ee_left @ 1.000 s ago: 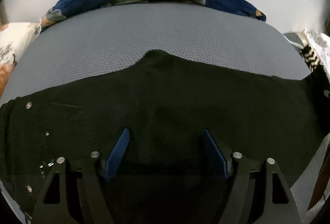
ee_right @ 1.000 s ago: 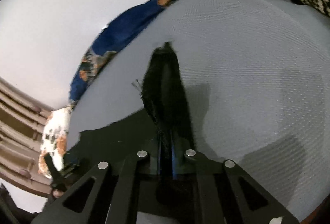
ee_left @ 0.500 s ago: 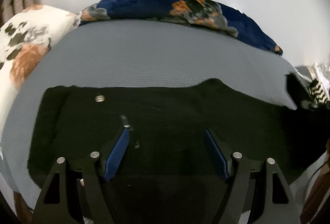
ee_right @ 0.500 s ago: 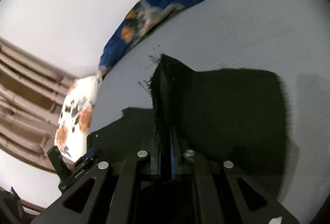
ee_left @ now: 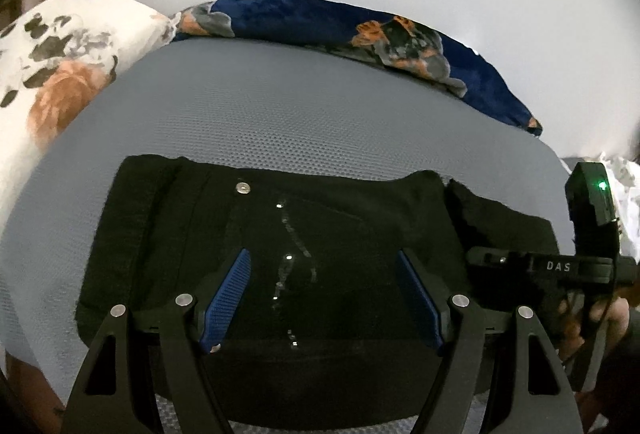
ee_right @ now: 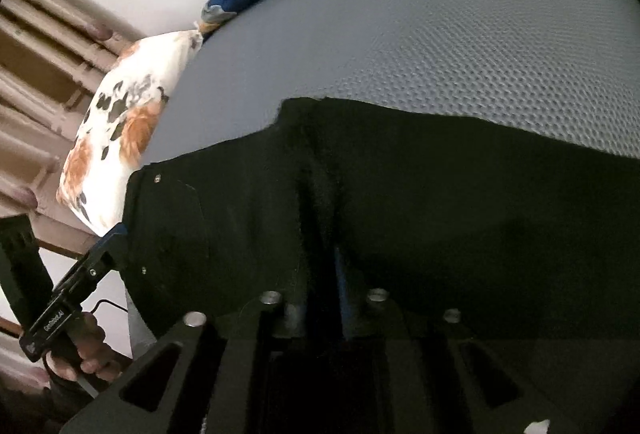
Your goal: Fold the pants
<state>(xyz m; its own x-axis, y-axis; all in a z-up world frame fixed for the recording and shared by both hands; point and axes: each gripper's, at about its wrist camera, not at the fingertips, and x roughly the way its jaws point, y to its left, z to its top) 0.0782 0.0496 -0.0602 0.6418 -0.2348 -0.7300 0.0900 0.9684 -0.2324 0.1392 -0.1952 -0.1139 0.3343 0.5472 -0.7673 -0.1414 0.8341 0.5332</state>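
Your left claw (ee_left: 322, 298) hangs apart over the black pants (ee_left: 280, 234) on the grey bed (ee_left: 280, 106), right claw (ee_right: 320, 290) just easing apart around a pant fold, pillows (ee_left: 60, 50) behind.

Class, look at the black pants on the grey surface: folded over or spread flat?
Folded: the black pants form a compact block, with a second layer's edge overlapping at right.

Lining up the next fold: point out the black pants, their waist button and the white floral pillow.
black pants (ee_left: 360, 242): left wrist view, front panel.
waist button (ee_left: 243, 188): left wrist view, its metal face.
white floral pillow (ee_left: 68, 50): left wrist view, middle of its cover.
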